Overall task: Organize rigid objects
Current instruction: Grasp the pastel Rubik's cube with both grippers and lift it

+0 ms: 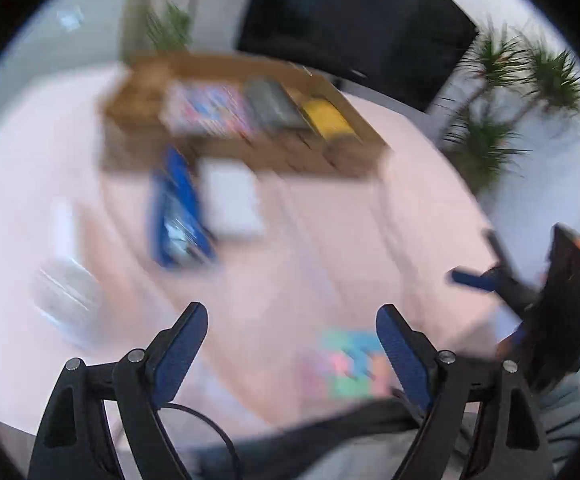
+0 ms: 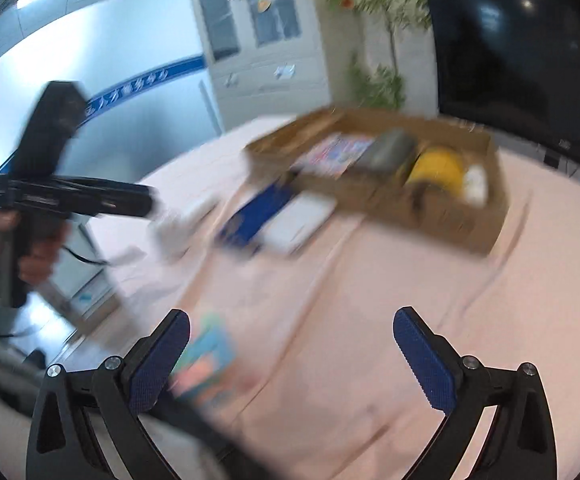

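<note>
Motion blurs both views. A cardboard box (image 1: pixel 225 152) (image 2: pixel 450 216) stands at the far side of the pink-covered table and holds a colourful booklet (image 2: pixel 338 152), a grey case (image 2: pixel 390 152), a yellow item (image 2: pixel 438 168) and a white item (image 2: pixel 476 184). In front of it lie a blue box (image 1: pixel 177 216) (image 2: pixel 257 212) and a white box (image 1: pixel 231 200) (image 2: pixel 298 220). A pastel book (image 1: pixel 350 368) (image 2: pixel 205 360) lies near the table's front edge. My left gripper (image 1: pixel 292 344) is open and empty above the cloth, the book by its right finger. My right gripper (image 2: pixel 294 356) is open and empty, the book by its left finger.
White, blurred items (image 1: pixel 61 292) lie at the table's left. A black screen (image 1: pixel 354 24) and potted plants (image 1: pixel 502 92) stand behind the table, a white cabinet (image 2: pixel 257 40) further back. A hand (image 2: pixel 37 256) holds the other tool's black body (image 2: pixel 49 192) off the table's left.
</note>
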Demonstrator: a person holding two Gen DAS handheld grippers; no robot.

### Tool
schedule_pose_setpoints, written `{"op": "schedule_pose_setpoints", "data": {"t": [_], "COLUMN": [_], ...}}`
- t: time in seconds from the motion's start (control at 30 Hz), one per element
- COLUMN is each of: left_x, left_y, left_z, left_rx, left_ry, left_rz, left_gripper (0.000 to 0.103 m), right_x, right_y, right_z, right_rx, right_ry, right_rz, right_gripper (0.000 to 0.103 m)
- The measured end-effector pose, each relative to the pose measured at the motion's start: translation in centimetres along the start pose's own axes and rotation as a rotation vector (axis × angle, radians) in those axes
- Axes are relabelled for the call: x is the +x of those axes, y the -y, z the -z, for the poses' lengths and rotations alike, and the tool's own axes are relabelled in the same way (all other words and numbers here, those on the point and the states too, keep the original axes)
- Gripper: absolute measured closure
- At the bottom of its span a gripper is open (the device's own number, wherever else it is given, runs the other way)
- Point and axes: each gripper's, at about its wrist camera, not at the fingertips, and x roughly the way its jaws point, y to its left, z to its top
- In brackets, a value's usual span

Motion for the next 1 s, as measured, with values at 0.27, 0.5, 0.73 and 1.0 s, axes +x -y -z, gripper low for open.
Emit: {"op": "schedule_pose_setpoints", "data": {"t": [0.27, 0.5, 0.73, 1.0], "left_x": [4.8, 6.8, 3.9, -2.3], "left_y": [-0.7, -0.8, 0.4, 0.0], "left_z": [3.0, 3.6, 2.4, -6.5], "left_rx": [-0.121, -0.127, -0.060, 0.002], "left_ry": [-0.106, -0.115, -0.019, 0.171], "left_rz": [0.147, 0.183, 0.122, 0.043], "left_gripper": [0.046, 0.055, 0.055, 0.055], "right_x": [4.8, 9.9, 9.2, 7.5], "right_y": [-5.0, -5.4, -5.5, -6.0], "right_z": [3.8, 3.8, 1.3, -9.4], "right_rx": [0.047, 0.036, 0.020, -0.126], "right_ry": [-0.098, -0.194, -0.141, 0.012], "right_rz": [0.011, 0.081, 0.091, 0.078], "right_gripper": [0.034, 0.056, 0.057, 0.057]}}
